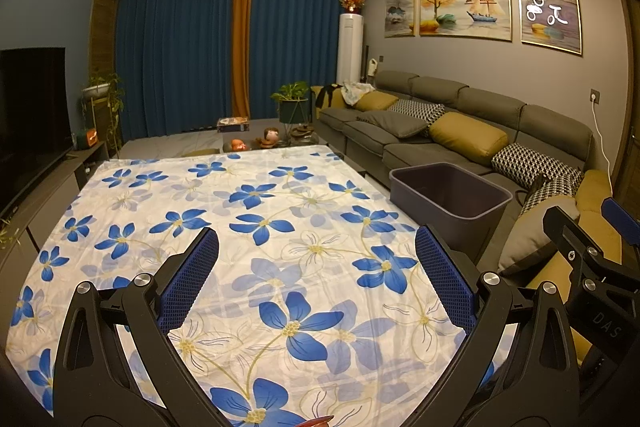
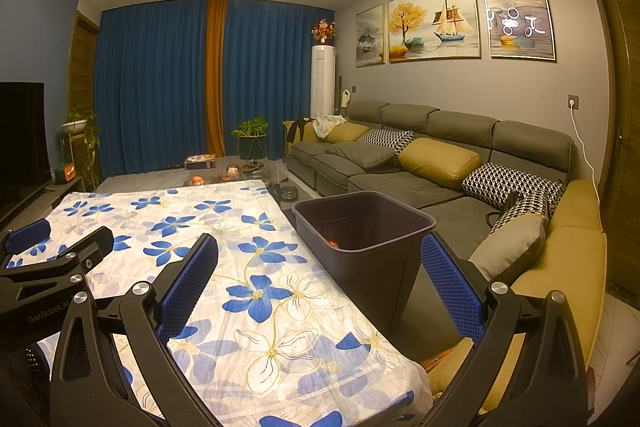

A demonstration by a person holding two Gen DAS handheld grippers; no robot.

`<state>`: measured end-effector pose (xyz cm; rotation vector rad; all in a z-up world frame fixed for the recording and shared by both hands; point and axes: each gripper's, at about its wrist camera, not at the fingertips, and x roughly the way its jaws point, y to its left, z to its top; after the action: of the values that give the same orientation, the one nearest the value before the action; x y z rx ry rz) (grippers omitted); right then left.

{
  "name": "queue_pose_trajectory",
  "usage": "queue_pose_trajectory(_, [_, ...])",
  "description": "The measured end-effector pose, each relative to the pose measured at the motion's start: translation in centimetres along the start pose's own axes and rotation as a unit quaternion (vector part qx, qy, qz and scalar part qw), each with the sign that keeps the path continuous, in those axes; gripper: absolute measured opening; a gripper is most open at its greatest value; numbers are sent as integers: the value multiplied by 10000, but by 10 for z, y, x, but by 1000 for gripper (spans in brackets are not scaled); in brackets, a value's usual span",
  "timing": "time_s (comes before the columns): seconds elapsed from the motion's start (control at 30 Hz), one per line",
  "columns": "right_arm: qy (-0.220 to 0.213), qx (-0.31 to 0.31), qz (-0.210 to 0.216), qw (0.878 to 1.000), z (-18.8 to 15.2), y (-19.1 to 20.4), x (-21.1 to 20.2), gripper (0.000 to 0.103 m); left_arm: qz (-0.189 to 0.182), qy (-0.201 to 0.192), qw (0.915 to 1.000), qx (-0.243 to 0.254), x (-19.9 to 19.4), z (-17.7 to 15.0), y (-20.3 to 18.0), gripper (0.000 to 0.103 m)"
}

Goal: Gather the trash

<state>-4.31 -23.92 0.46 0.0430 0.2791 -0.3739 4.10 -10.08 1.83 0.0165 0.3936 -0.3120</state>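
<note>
A dark purple-grey trash bin (image 1: 452, 195) stands beside the table's right edge; in the right wrist view the bin (image 2: 384, 267) has something orange (image 2: 332, 242) at its bottom. The table (image 1: 256, 227) is covered with a white cloth with blue flowers (image 2: 224, 267). A small red-orange item (image 1: 318, 419) peeks in at the bottom edge of the left wrist view. My left gripper (image 1: 316, 243) is open and empty above the table. My right gripper (image 2: 320, 247) is open and empty near the table's right edge, close to the bin. Each gripper shows at the side of the other's view.
A grey sofa (image 1: 460, 131) with yellow and patterned cushions runs along the right wall behind the bin. A TV (image 1: 28, 119) on a low cabinet stands at the left. A glass coffee table (image 1: 264, 143) with small items and a potted plant (image 1: 292, 103) lie beyond the table.
</note>
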Motion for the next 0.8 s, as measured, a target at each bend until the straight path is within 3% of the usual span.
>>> queue_pose_trajectory(0.8, [9, -1, 2, 10000, 1, 0, -1, 98, -20, 14, 10000, -9, 0, -1, 0, 97])
